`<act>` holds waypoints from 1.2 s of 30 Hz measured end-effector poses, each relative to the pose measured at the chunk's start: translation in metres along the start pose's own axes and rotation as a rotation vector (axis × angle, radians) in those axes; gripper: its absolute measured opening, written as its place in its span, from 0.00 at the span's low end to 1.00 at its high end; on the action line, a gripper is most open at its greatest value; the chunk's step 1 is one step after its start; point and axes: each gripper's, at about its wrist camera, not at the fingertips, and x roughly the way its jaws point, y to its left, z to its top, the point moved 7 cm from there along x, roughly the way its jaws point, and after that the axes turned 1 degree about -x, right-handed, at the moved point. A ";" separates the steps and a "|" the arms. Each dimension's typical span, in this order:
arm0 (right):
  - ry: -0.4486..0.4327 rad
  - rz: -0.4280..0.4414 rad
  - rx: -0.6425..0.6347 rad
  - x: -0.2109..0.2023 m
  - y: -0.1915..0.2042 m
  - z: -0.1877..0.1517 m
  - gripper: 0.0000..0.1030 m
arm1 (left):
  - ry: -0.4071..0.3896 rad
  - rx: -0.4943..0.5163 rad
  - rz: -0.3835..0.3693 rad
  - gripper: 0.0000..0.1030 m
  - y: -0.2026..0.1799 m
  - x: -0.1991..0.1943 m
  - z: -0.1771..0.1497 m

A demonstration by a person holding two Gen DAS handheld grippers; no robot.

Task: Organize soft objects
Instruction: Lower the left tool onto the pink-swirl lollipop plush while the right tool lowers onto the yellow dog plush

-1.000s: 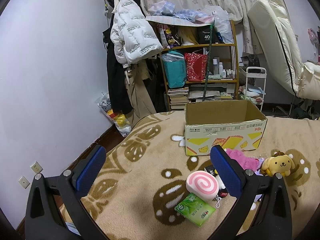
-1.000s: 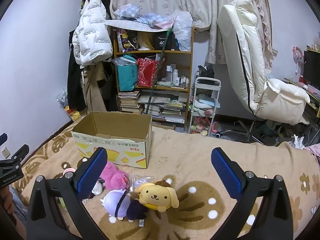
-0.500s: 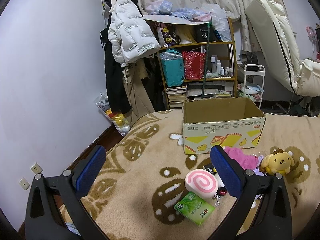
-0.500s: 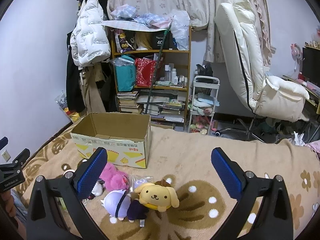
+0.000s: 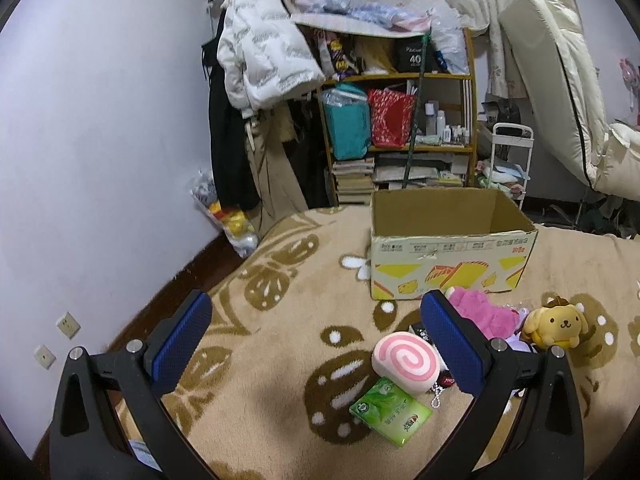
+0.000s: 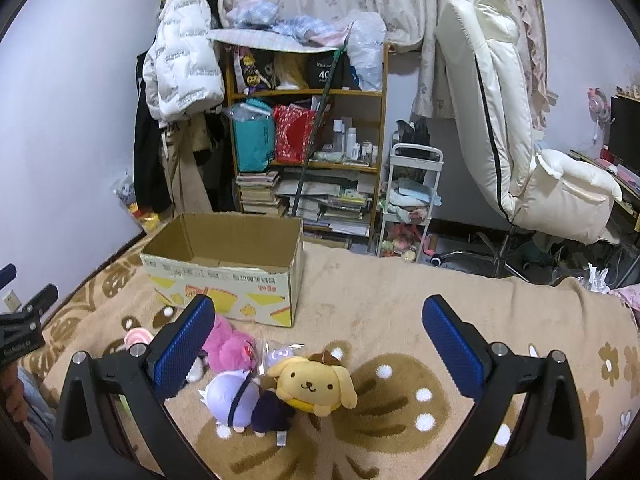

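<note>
An open cardboard box (image 5: 452,256) (image 6: 224,276) stands on the brown patterned blanket (image 5: 280,352). In front of it lie soft toys: a yellow dog plush (image 6: 314,384) (image 5: 554,326), a pink plush (image 6: 230,346) (image 5: 476,314), a purple-haired doll (image 6: 240,400) and a pink swirl cushion (image 5: 404,362). My left gripper (image 5: 320,344) hangs open above the blanket, left of the cushion. My right gripper (image 6: 320,344) hangs open over the yellow dog, holding nothing.
A green tissue pack (image 5: 390,410) lies by the cushion. Behind the bed stand a cluttered shelf (image 6: 308,140), hanging coats (image 5: 256,80), a white cart (image 6: 412,200) and a cream chair (image 6: 512,128). A person's hand (image 6: 16,400) shows at the left edge.
Both views have drifted only slightly; the box and toys sit a touch lower-left in the left wrist view. Both grippers stay open and nothing has been grasped.
</note>
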 end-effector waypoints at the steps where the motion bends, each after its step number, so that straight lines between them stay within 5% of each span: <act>1: 0.005 0.004 0.001 0.001 0.000 0.000 1.00 | 0.013 -0.007 -0.002 0.99 0.003 0.003 0.000; 14: 0.096 0.059 0.096 0.041 -0.017 0.003 1.00 | 0.118 0.020 -0.082 0.99 -0.023 0.049 0.005; 29: 0.315 0.058 0.068 0.127 -0.006 -0.052 1.00 | 0.289 0.161 -0.099 0.99 -0.079 0.124 -0.032; 36: 0.428 0.075 0.064 0.165 0.007 -0.086 1.00 | 0.428 0.108 -0.190 0.99 -0.084 0.137 -0.056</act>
